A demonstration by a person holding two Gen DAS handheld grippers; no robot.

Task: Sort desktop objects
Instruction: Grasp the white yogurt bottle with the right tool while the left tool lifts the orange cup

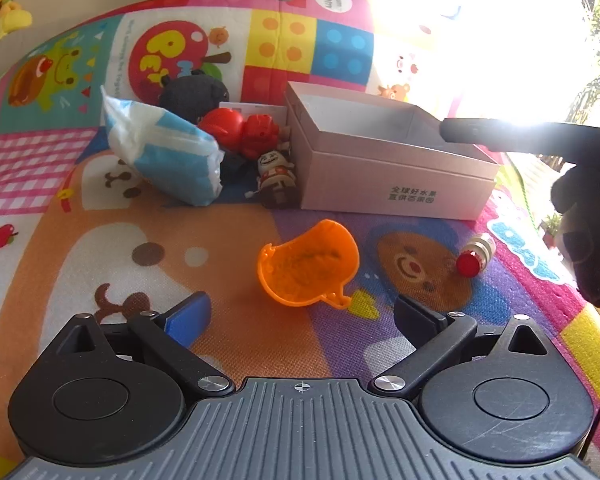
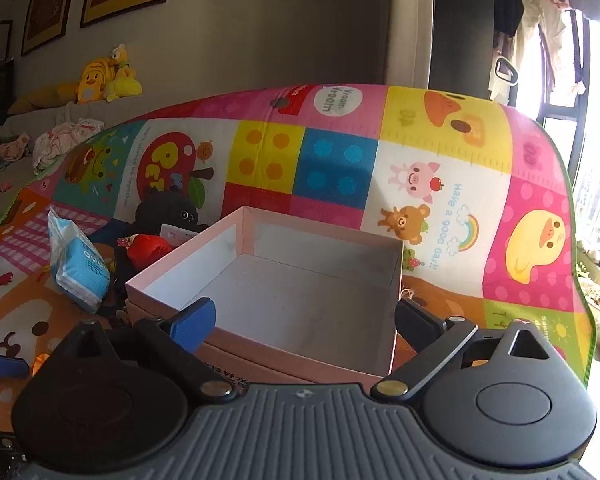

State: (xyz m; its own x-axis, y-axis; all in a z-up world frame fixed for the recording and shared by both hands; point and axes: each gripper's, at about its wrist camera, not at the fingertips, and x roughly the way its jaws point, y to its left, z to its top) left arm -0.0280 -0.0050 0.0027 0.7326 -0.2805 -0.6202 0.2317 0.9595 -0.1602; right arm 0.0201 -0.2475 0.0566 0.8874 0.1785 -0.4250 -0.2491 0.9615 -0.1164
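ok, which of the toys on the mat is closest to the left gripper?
The orange cup-shaped shell, lying alone on the mat just ahead of the left gripper. The red toy and the small figure sit farther back beside the pink box.

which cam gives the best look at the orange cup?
Left wrist view. The orange cup lies on its side on the mat, whole and unobstructed, just ahead of the open left gripper. In the right wrist view, only a small orange sliver at the lower left edge might be it; I cannot tell.

Black left gripper, blue pad, silver screws
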